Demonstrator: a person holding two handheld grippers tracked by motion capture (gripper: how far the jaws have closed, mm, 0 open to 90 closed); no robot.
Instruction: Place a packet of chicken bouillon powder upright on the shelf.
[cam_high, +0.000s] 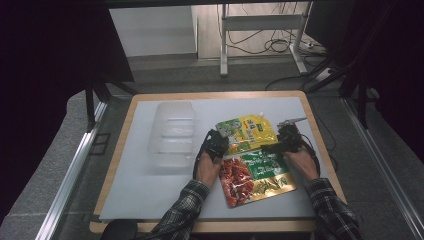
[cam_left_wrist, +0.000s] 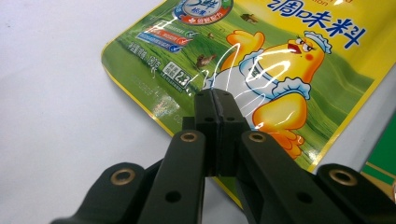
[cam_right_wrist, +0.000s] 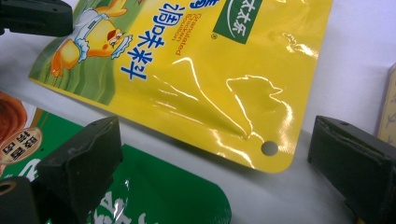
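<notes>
A yellow seasoning pouch (cam_high: 246, 131) lay on the white table (cam_high: 130, 190), its lower edge just above a green and red pouch (cam_high: 255, 176). The left gripper (cam_left_wrist: 216, 100), jaws pressed together with nothing visibly between them, hovered over the yellow pouch's near corner. The right gripper (cam_right_wrist: 215, 154) stood wide open around the pouch's opposite, hole-punched corner. A clear plastic tray (cam_high: 172, 134) sat left of the pouch.
</notes>
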